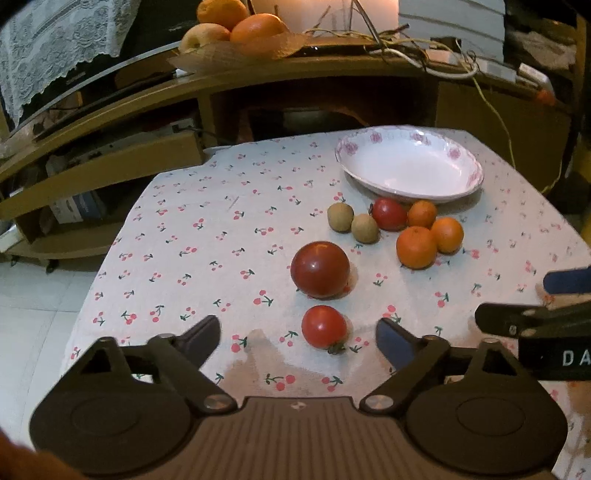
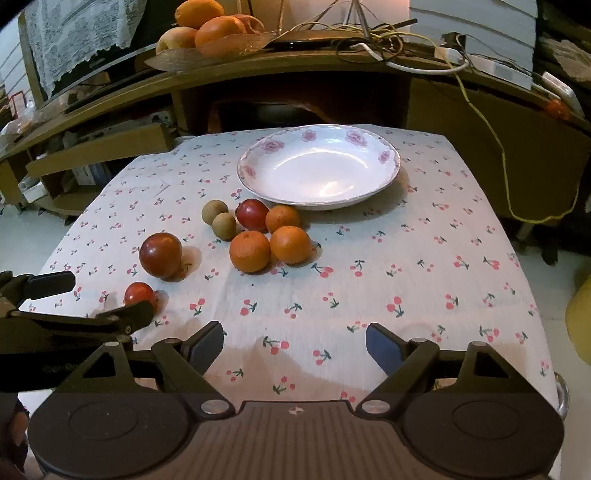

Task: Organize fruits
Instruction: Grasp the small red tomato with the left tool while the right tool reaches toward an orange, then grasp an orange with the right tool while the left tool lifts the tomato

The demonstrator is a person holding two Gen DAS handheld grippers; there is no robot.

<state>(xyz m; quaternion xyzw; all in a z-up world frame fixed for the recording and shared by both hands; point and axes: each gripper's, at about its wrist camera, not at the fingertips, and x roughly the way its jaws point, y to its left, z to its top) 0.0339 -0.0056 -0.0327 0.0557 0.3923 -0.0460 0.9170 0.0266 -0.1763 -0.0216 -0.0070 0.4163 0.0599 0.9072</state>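
A white floral plate [image 1: 469,182] [image 2: 388,155] stands empty at the far side of the cherry-print tablecloth. In front of it lie three oranges [image 1: 416,246] [image 2: 250,251], a red tomato [image 1: 388,213] [image 2: 252,214] and two small brown-green fruits [image 1: 340,216] [image 2: 215,211]. A large dark red tomato [image 1: 320,269] [image 2: 160,254] and a small red tomato [image 1: 324,326] [image 2: 139,293] lie nearer. My left gripper [image 1: 297,334] [image 2: 92,291] is open, the small tomato just ahead between its fingers. My right gripper [image 2: 294,341] [image 1: 524,299] is open and empty over bare cloth.
A wooden shelf unit [image 1: 258,79] [image 2: 295,62] stands behind the table, with a dish of oranges and an apple [image 1: 236,27] [image 2: 210,27] and loose cables [image 2: 406,44] on top. A yellow cable [image 2: 502,155] hangs at right. White floor [image 1: 33,295] lies left.
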